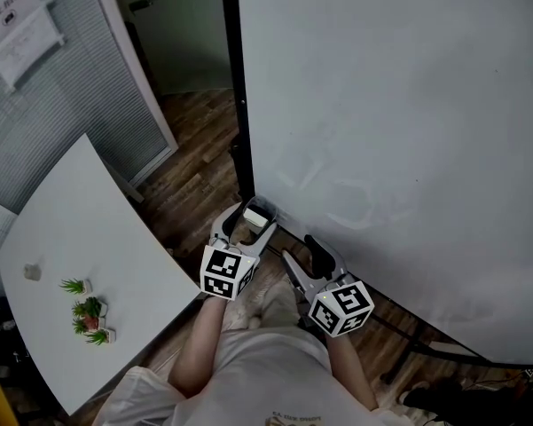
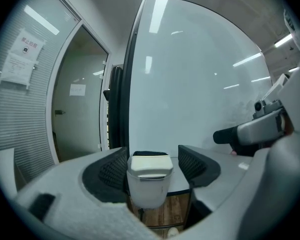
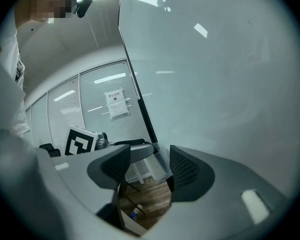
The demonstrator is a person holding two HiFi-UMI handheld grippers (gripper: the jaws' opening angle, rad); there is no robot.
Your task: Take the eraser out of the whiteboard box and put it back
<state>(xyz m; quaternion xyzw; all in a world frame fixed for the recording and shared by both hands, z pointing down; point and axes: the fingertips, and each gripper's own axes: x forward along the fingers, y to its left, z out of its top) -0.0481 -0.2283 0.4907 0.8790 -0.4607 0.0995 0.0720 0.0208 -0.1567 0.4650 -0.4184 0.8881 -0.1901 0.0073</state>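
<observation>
Left gripper (image 1: 251, 222), jaws spread, straddles the eraser (image 2: 150, 164) seated in the whiteboard box (image 2: 147, 194), likely step 1, the grasp; right gripper (image 3: 149, 166) gapes empty; next, squeeze and lift.

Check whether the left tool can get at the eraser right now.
Probably yes. The eraser stands between the open jaws of the left tool, at the lower edge of the whiteboard, with a gap beside it and nothing else in there. The right tool is off to one side, clear of it.

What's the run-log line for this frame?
left gripper: open, straddling eraser, not clamped | right gripper: open, empty | eraser: at lower corner of whiteboard
</observation>
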